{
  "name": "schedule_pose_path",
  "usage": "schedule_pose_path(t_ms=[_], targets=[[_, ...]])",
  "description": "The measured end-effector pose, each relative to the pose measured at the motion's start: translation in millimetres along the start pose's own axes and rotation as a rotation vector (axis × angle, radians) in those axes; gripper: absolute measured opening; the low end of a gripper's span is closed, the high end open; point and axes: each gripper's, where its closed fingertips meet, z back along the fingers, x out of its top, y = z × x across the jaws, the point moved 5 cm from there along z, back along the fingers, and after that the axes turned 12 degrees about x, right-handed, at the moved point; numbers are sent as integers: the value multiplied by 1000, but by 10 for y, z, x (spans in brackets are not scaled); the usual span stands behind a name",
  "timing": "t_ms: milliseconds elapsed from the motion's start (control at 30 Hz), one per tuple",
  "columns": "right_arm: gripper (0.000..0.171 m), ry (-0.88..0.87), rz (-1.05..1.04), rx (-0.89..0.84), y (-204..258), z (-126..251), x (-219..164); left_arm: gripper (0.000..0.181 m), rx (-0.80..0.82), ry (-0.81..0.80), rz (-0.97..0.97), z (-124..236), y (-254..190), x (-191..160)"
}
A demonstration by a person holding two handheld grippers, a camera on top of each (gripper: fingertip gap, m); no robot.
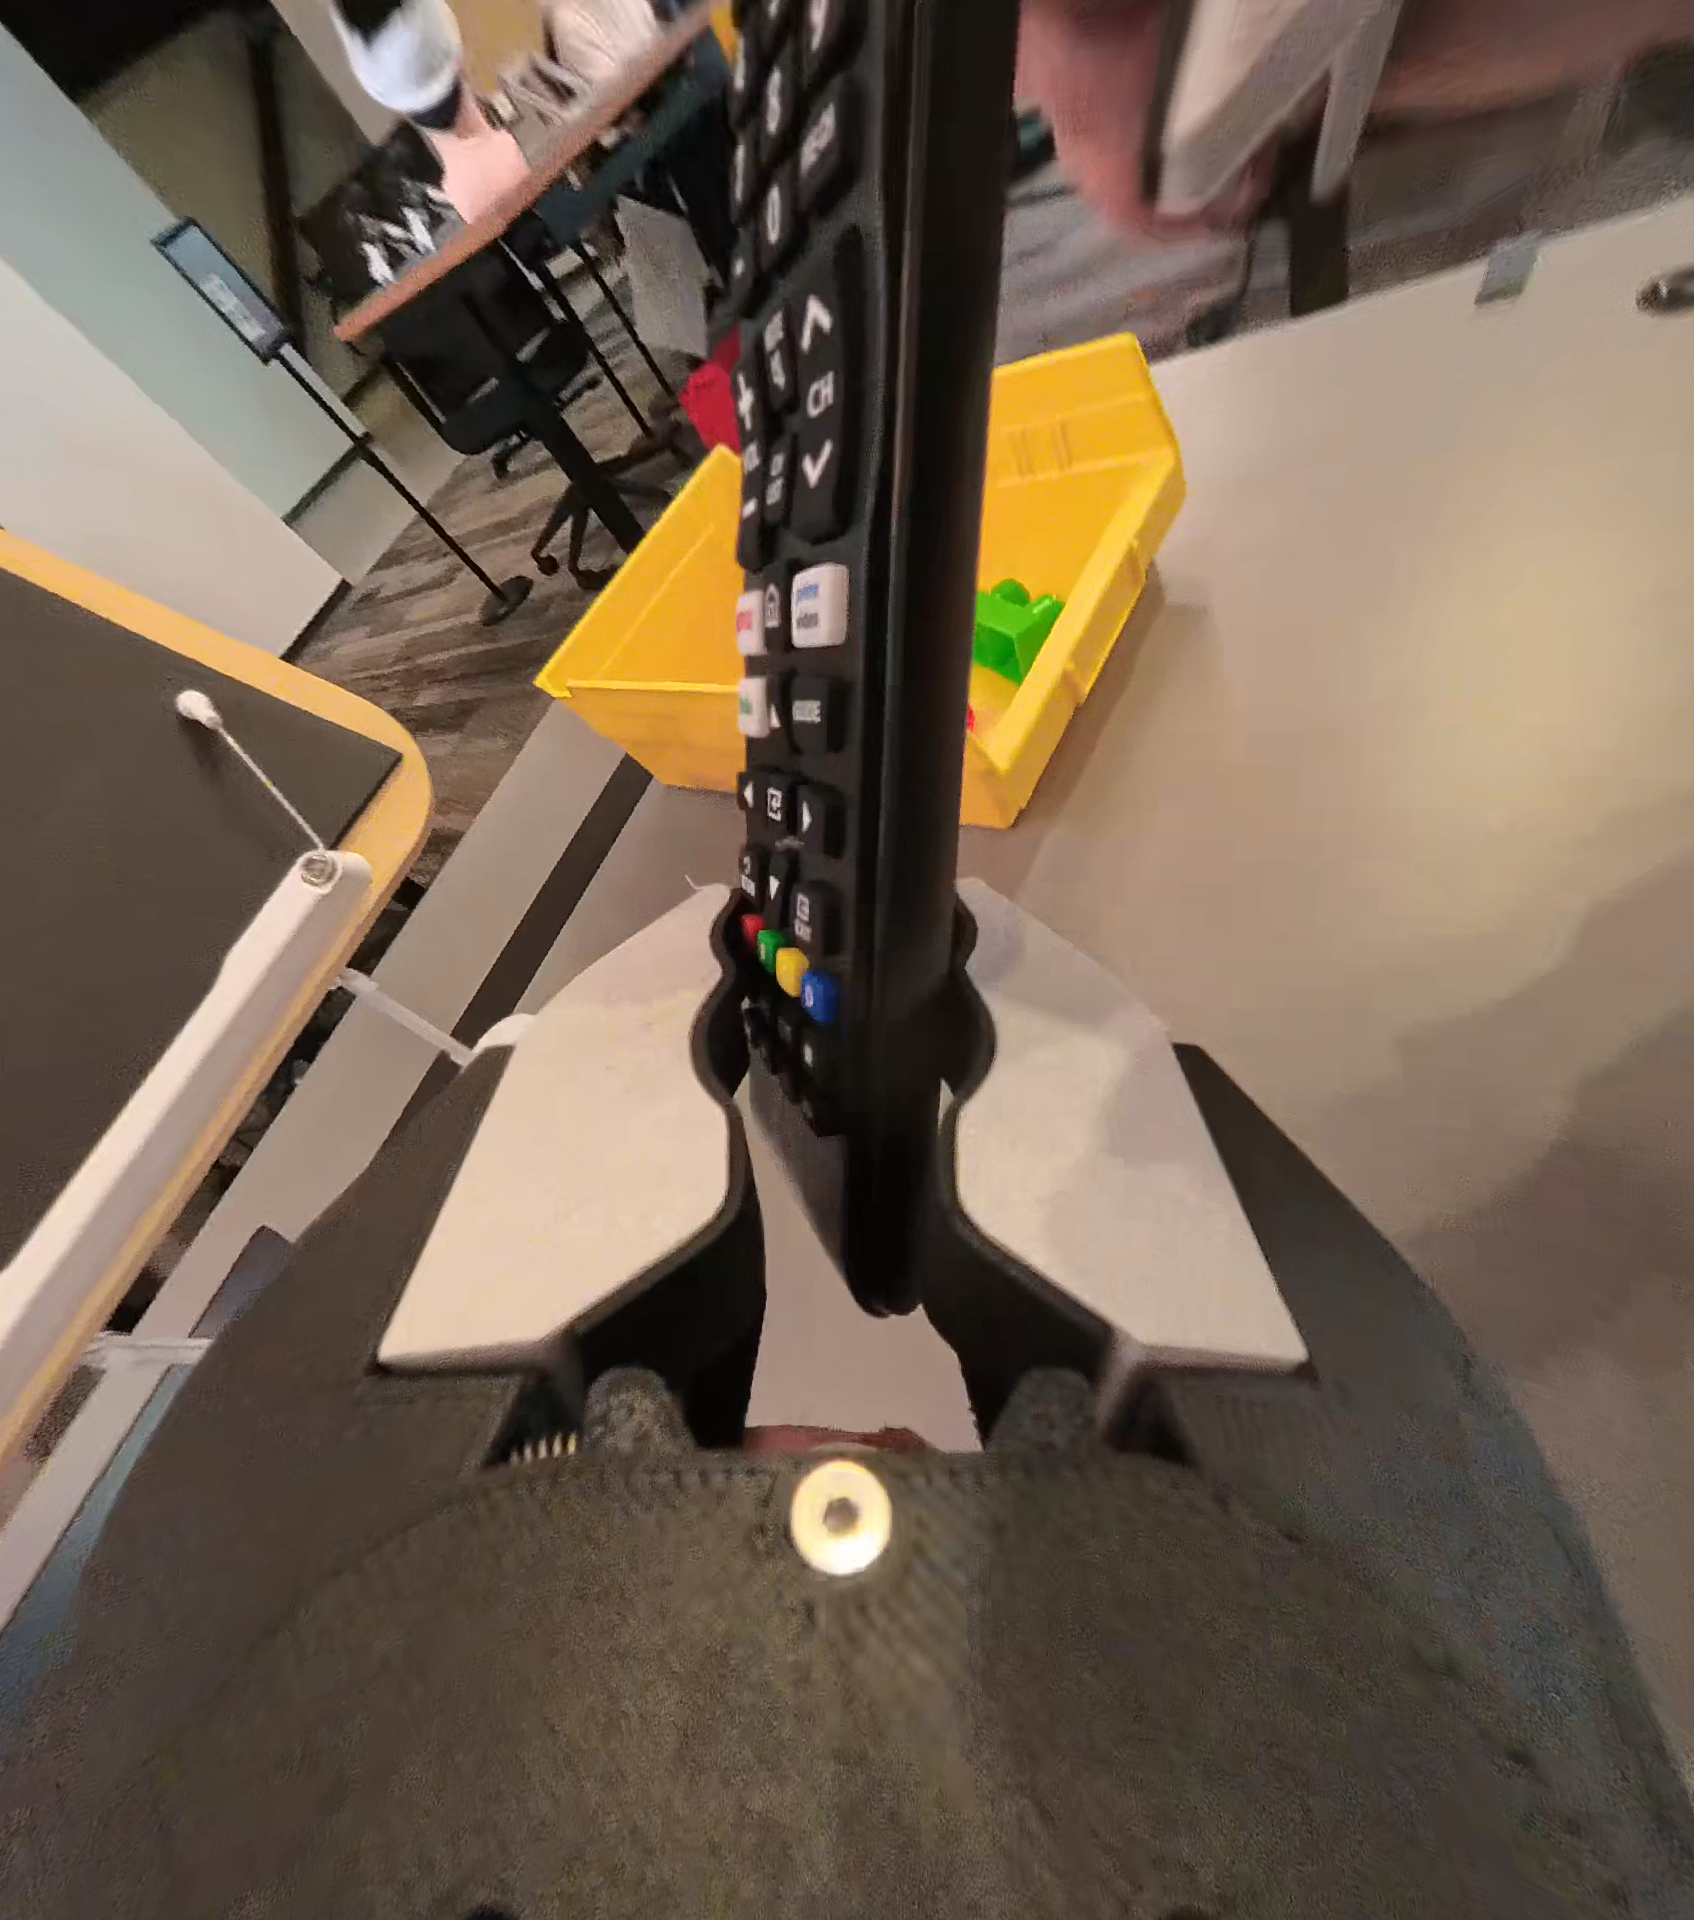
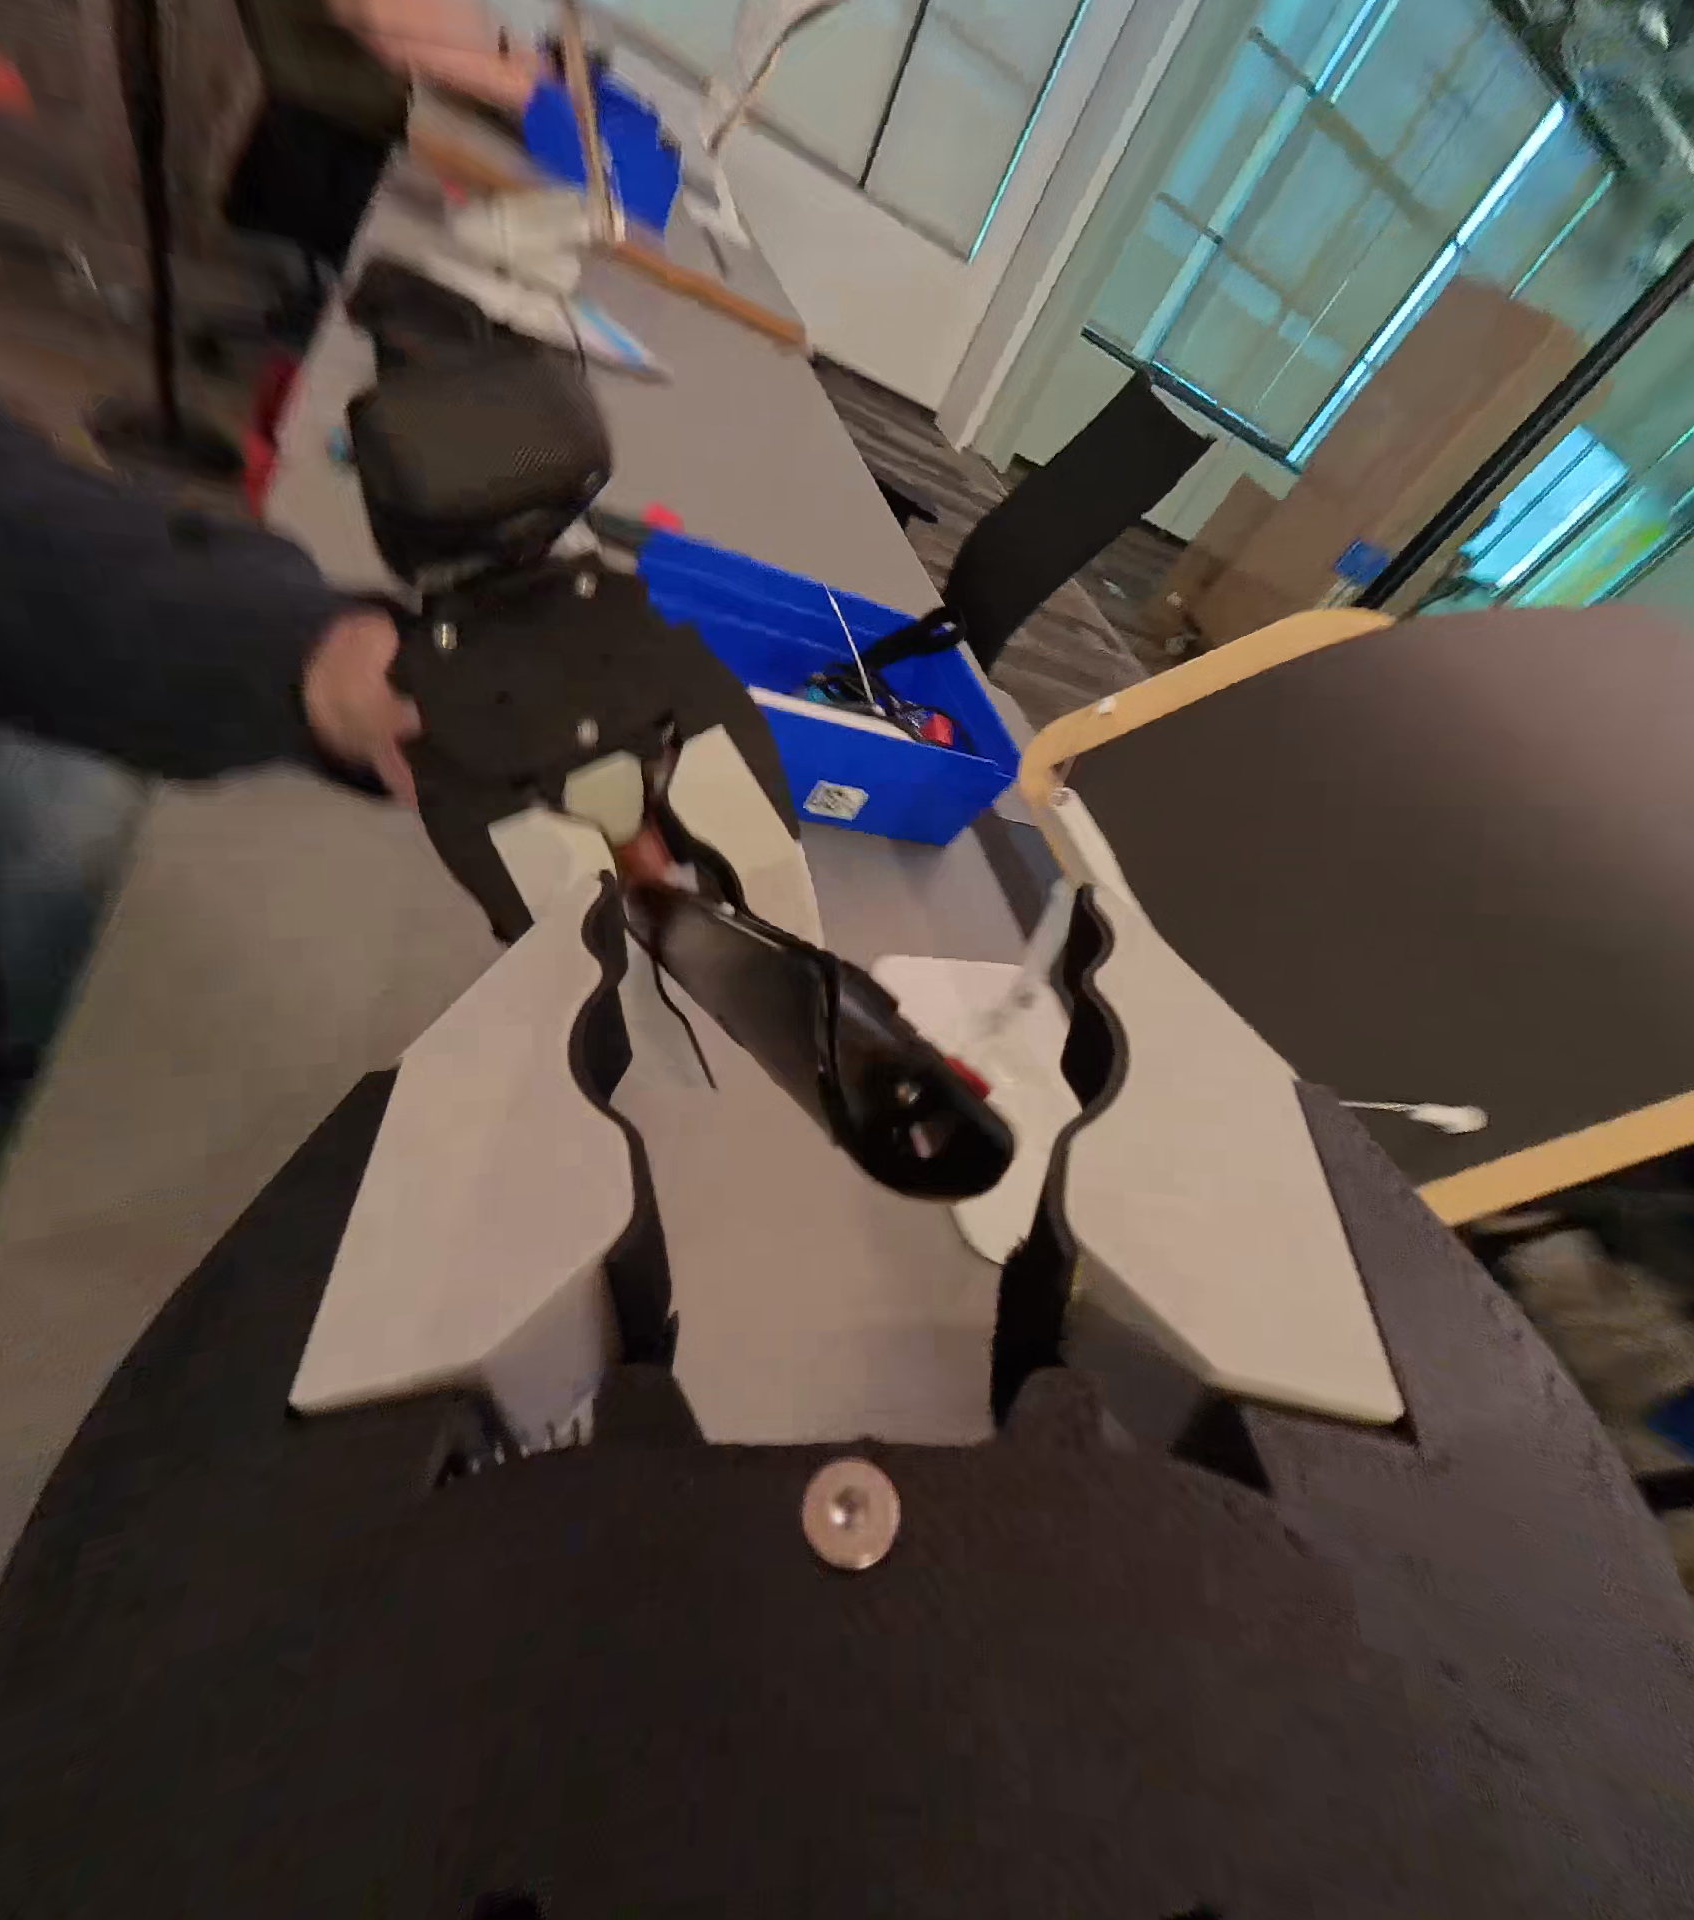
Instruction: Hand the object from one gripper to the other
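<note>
Left claw (image 1: 838, 997): squeezed tight on the bottom end of the black remote (image 1: 864, 623); the remote sticks up and away from it.
Right claw (image 2: 848, 997): wide open, holding nothing; the far end of the remote (image 2: 822, 1049) pokes in between its two fingers without touching them.
Remote: up in the air over the grey bench (image 1: 1445, 675).
Yellow bin (image 1: 1082, 582): on the bench behind the remote, with a green block (image 1: 1014, 623) inside.
Blue bin (image 2: 874, 707): on the bench behind the left claw (image 2: 677, 883).
</note>
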Motion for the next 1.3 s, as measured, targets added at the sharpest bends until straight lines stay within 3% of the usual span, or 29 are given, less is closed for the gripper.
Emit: schedule_pose_path(t_ms=[133, 267, 367, 433, 533, 767, 933, 1100, 1300], targets=[[72, 297, 249, 9, 63, 11, -103, 32, -62, 46, -82, 74, 58, 31], [45, 549, 298, 95, 109, -43, -392, 29, -68, 62, -131, 100, 87, 65], [37, 585, 204, 115, 127, -134, -700, 29, -74, 81, -123, 45, 59, 7], [23, 634, 283, 59, 153, -140, -785, 29, -70, 97, -152, 32, 28, -20], [22, 661, 340, -4, 180, -151, -802, 29, -69, 117, -188, 34, -2, -42], [22, 582, 331, -96, 78, -96, -709, 37, 36, 68, -196, 68, 180, 102], [21, 358, 231, -127, 50, -9, -629, 57, 74, -47, 9, 185, 389, 126], [21, 87, 120, -85, 91, -4, -532, 60, -87, -261, 328, 258, 395, 216], [21, -35, 54, -134, 103, -110, -523, 45, -244, -468, 438, 322, 336, 562]])
